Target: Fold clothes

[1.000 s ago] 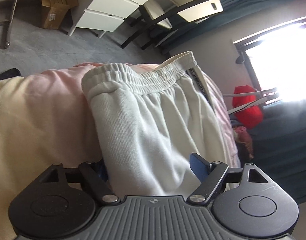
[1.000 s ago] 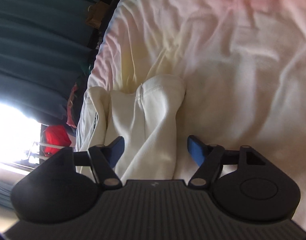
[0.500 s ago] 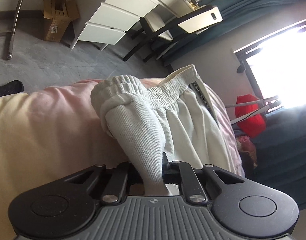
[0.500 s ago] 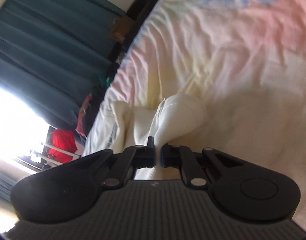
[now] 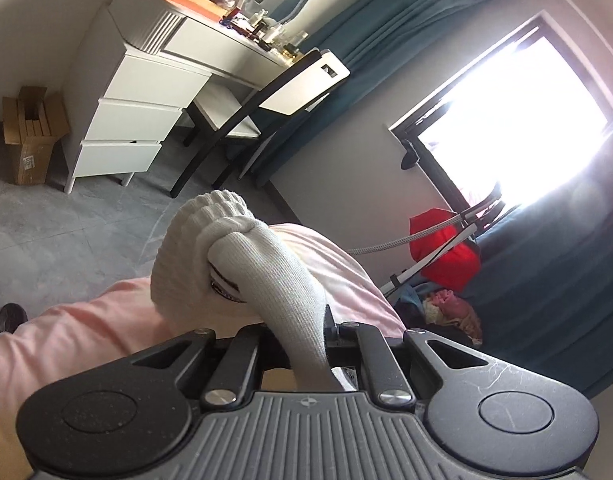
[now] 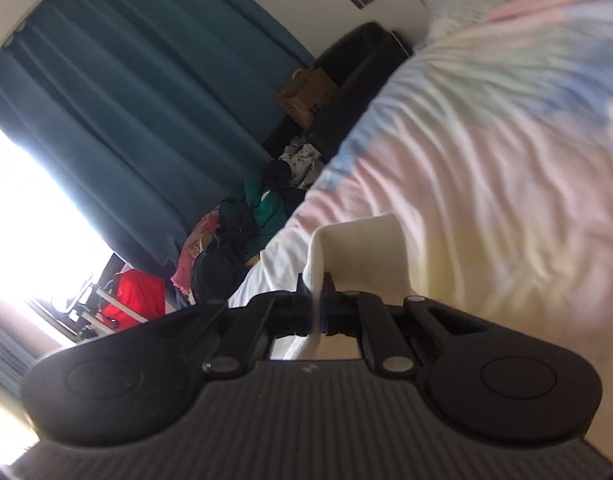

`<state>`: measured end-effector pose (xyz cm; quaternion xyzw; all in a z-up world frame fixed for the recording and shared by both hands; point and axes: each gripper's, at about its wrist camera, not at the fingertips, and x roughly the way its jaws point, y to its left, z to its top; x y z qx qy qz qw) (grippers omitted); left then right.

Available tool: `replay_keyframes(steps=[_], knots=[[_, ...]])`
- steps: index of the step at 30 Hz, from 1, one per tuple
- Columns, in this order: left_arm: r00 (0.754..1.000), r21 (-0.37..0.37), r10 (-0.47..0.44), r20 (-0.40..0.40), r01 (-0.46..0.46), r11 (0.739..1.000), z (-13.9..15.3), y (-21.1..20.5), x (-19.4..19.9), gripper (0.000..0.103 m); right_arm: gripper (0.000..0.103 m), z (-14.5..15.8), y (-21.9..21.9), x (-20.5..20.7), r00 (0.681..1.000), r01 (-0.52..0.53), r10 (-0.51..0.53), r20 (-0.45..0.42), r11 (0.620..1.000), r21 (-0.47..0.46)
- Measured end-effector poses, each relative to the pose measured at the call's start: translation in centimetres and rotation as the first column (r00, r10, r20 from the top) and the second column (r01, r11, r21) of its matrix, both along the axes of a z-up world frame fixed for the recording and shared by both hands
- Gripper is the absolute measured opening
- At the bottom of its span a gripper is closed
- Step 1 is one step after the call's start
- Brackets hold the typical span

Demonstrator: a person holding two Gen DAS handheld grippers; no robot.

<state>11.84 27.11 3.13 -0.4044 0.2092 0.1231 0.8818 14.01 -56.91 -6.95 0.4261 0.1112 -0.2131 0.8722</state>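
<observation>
While raised above the bed (image 6: 506, 160), both grippers' fingers clamp the white garment (image 5: 266, 272).

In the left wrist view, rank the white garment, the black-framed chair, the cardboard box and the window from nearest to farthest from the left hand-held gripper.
1. White garment: pinched in the left hand-held gripper, centre.
2. Black-framed chair: beyond the bed, upper centre.
3. Cardboard box on the floor at far left and window at upper right: both farther, too close to call.

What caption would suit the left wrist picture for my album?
Left tongs shut on bunched white pants, held above a pink bedspread, with a white dresser behind.
</observation>
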Motion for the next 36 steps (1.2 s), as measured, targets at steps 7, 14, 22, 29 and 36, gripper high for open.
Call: replay_keyframes(steps=[7, 14, 22, 29, 36], knots=[[0.997, 0.15, 0.038, -0.063, -0.028, 0.988, -1.8, -2.0, 15.1, 0.011, 0.007, -0.5, 1.5, 15.3, 0.993, 0.023, -0.04, -0.111, 0.989, -0.146], [0.968, 0.224, 0.051, -0.244, 0.005, 0.975, -7.7, -3.7, 27.0, 0.014, 0.008, -6.8, 1.5, 24.4, 0.954, -0.027, -0.037, -0.298, 0.978, -0.208], [0.957, 0.25, -0.045, -0.285, 0.12, 0.961, -9.1, -3.6, 27.1, 0.037, 0.034, -7.1, 2.9, 25.0, 0.933, -0.094, -0.022, -0.359, 0.948, -0.304], [0.98, 0.243, 0.038, -0.198, 0.012, 0.97, -6.7, -2.6, 17.9, 0.084, 0.087, -3.0, 4.4, 18.7, 0.953, -0.12, 0.019, -0.302, 0.939, -0.322], [0.974, -0.075, 0.048, -0.222, -0.066, 0.995, -6.5, 2.0, 8.6, 0.084, 0.087, -0.7, 3.8, 9.2, 0.975, -0.107, 0.073, -0.212, 0.982, -0.154]])
